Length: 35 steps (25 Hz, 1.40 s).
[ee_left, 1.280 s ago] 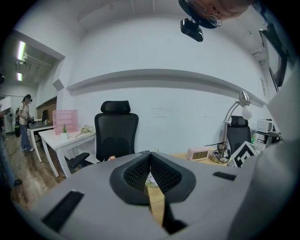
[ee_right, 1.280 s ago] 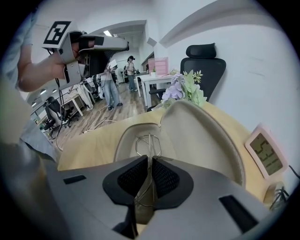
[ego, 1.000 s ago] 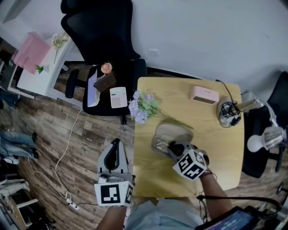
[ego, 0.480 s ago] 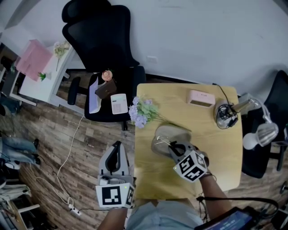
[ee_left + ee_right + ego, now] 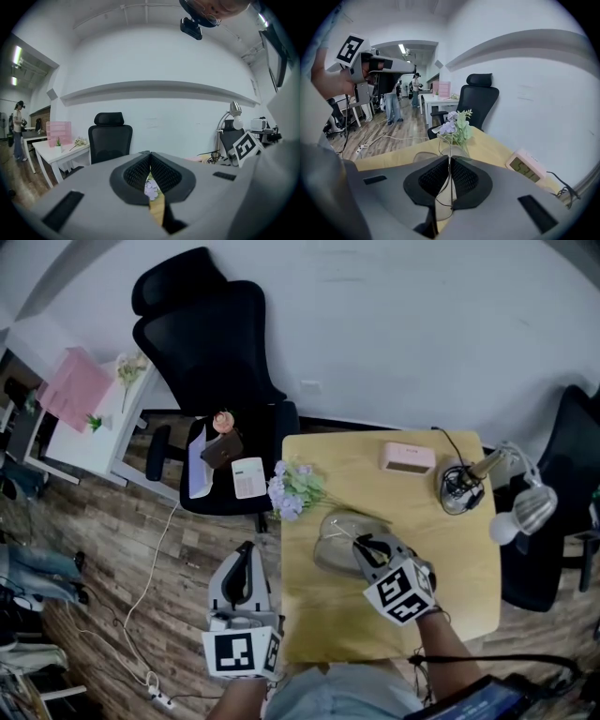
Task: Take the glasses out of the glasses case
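Two things changed in the last second: my right gripper [image 5: 364, 545] rose above the glasses case [image 5: 333, 545] toward the worktop's [image 5: 450, 559] 9 o'clock side, its fingers clenched on the glasses' [image 5: 450, 154] wire frame, so I reckon they're coming out, and my left gripper [image 5: 246, 559] lifted slightly, fingers together, empty.

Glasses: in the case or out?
Raised above the case, the glasses' wire frame pinched in the right gripper's shut jaws; whether fully clear, cannot tell.
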{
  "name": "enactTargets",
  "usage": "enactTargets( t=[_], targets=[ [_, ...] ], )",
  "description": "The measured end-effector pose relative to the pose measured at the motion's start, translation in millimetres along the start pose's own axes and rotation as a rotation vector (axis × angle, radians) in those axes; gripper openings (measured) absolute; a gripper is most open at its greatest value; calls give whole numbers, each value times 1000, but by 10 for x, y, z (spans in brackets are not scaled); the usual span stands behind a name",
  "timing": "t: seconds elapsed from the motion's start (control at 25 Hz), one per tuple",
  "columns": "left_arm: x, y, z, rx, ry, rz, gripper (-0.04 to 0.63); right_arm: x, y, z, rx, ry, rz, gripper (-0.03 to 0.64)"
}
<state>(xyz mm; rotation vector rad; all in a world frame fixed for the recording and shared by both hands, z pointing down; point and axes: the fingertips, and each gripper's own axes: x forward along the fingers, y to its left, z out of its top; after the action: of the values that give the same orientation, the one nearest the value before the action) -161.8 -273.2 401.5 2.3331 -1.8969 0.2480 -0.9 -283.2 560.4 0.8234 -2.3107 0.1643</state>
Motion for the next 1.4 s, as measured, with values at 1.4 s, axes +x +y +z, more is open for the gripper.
enactTargets(
  t=[1.4],
  targets=[
    [-419,-374,1012,56,-259,-119,6,-1858,-242,1571,-18,-458,-398,34]
  ],
)
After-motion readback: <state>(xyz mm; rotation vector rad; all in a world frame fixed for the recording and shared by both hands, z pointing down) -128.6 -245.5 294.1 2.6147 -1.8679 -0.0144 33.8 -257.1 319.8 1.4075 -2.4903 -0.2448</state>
